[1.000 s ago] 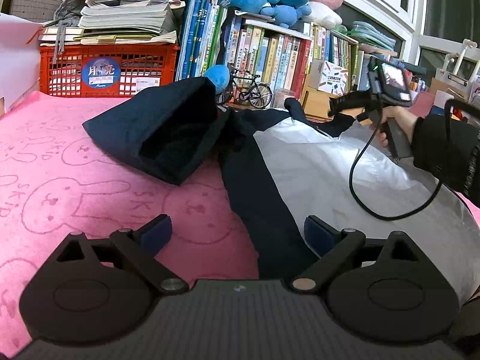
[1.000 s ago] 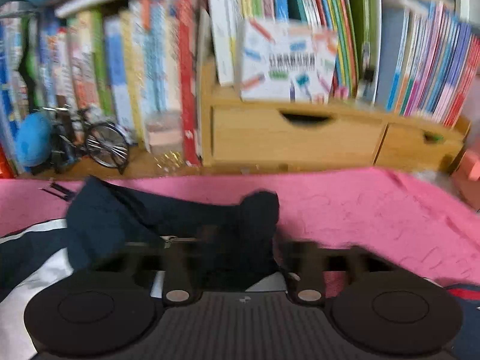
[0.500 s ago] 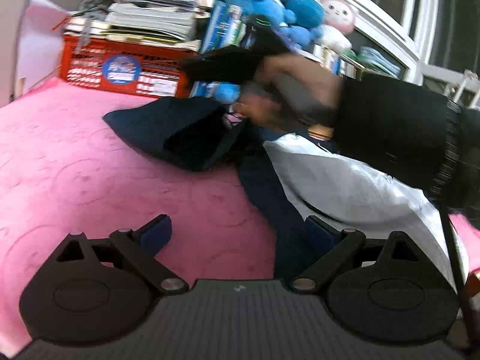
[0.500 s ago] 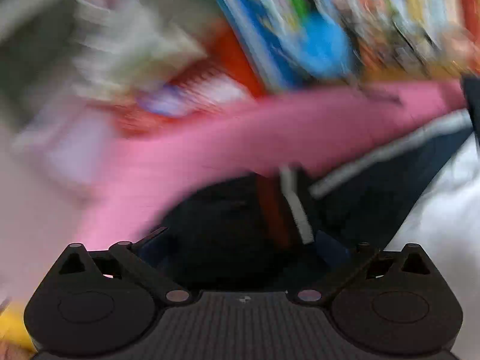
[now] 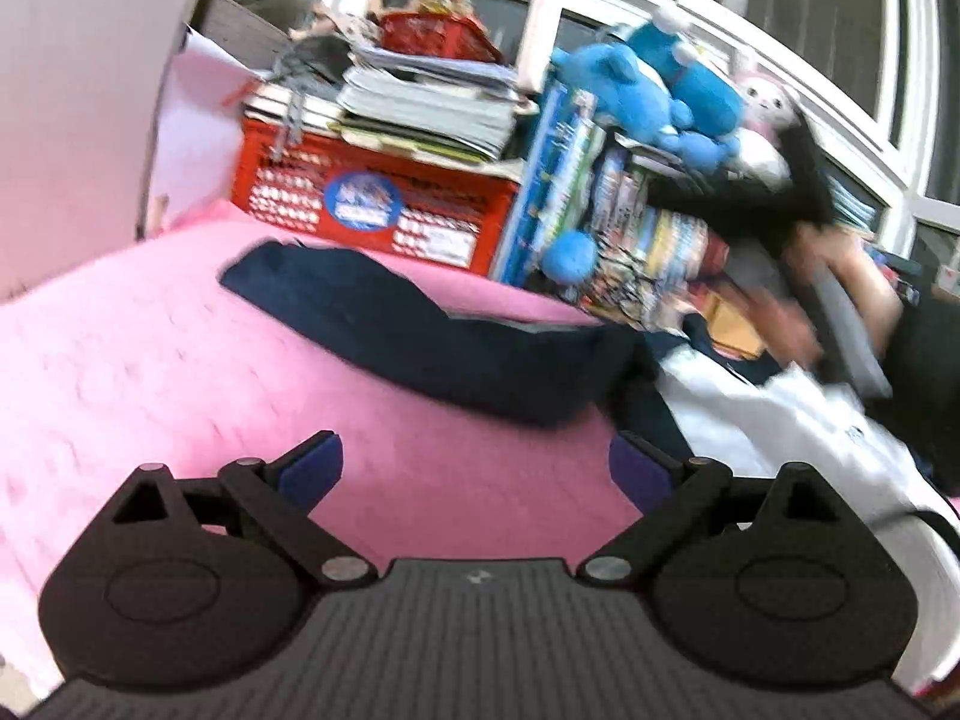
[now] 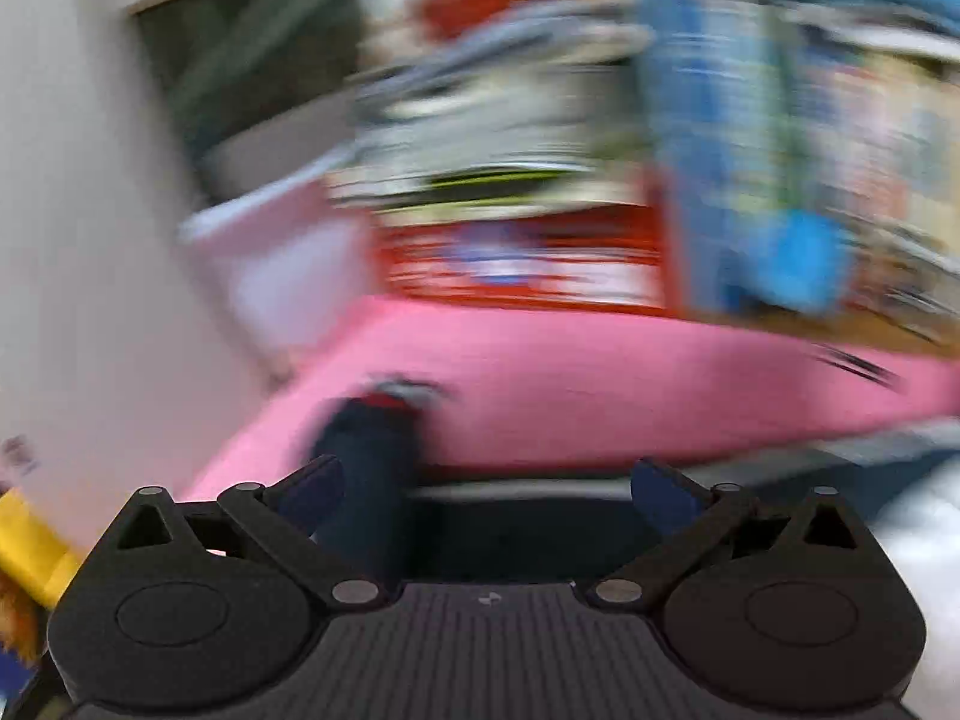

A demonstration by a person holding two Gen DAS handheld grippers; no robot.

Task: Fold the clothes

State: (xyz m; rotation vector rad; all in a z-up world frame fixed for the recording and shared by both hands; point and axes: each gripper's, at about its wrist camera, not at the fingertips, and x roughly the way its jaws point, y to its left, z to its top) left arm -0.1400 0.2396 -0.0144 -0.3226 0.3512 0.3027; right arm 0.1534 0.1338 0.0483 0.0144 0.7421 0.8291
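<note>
A pink blanket [image 5: 180,372] covers the bench and fills most of both views. On it lies the garment to be folded, a navy and white jacket [image 5: 780,420]: in the left wrist view its white body sits at about 3 o'clock and one navy sleeve [image 5: 432,330] stretches flat towards 10 o'clock. In the right wrist view, badly blurred, a navy sleeve end [image 6: 366,450] with a red and white cuff lies just ahead of the jaws.

The left gripper [image 5: 474,462] stands wide with only blanket between its pads. The right gripper [image 6: 486,486] is opening wide; dark cloth lies in the gap but neither pad presses on it. The person's hand [image 5: 840,300] carrying that gripper shows at 2 o'clock in the left view.

The step in hand appears to be laying a sleeve across the body. To do it well, each gripper should probably pinch a single layer near the cuff and shoulder, keep the cloth taut, and set it down flat without dragging the blanket.

At 12 o'clock a red crate [image 5: 384,204] holds things that cannot be made out through its mesh, with stacked papers [image 5: 420,102] on top. Beside it stand books [image 5: 600,210], with blue plush toys [image 5: 672,96] above.
</note>
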